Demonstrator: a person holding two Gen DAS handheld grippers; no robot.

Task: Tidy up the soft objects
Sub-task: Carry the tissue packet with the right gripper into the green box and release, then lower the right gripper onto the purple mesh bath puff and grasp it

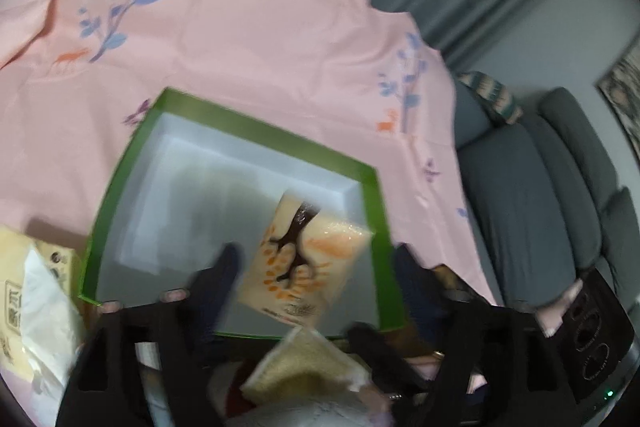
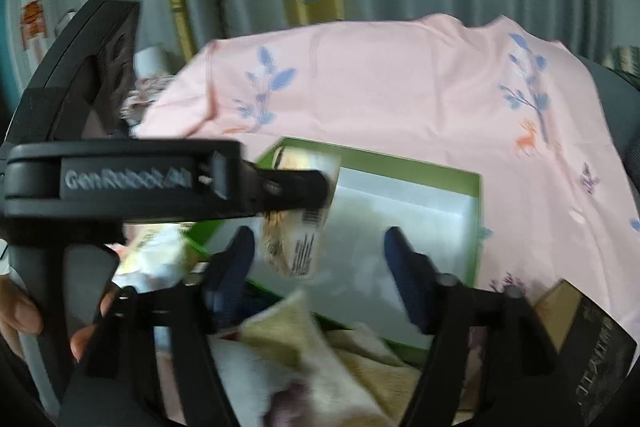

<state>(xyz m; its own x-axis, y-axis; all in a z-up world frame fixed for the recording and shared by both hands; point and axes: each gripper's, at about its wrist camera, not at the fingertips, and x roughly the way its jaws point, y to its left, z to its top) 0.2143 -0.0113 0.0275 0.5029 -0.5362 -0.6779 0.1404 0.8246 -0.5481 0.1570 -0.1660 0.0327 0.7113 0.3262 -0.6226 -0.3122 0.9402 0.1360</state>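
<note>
A green-rimmed box point(image 1: 376, 211) with a white inside lies on a pink cloth. A cream tissue pack point(image 1: 300, 263) with a brown tree print hangs between the wide-apart fingers of my left gripper point(image 1: 316, 267), over the box; whether a finger touches it is unclear. In the right wrist view the left gripper point(image 2: 316, 187) reaches in from the left, with the tissue pack point(image 2: 296, 243) at its tip above the box point(image 2: 476, 227). My right gripper point(image 2: 320, 255) is open and empty above the box's near edge. A cream towel point(image 2: 304, 343) lies below it.
The pink cloth point(image 1: 240, 47) with blue leaf prints covers the table. A torn tissue package point(image 1: 32, 299) lies left of the box. A grey sofa point(image 1: 532, 203) stands to the right. A dark box point(image 2: 592, 359) sits at the lower right. Curtains hang behind.
</note>
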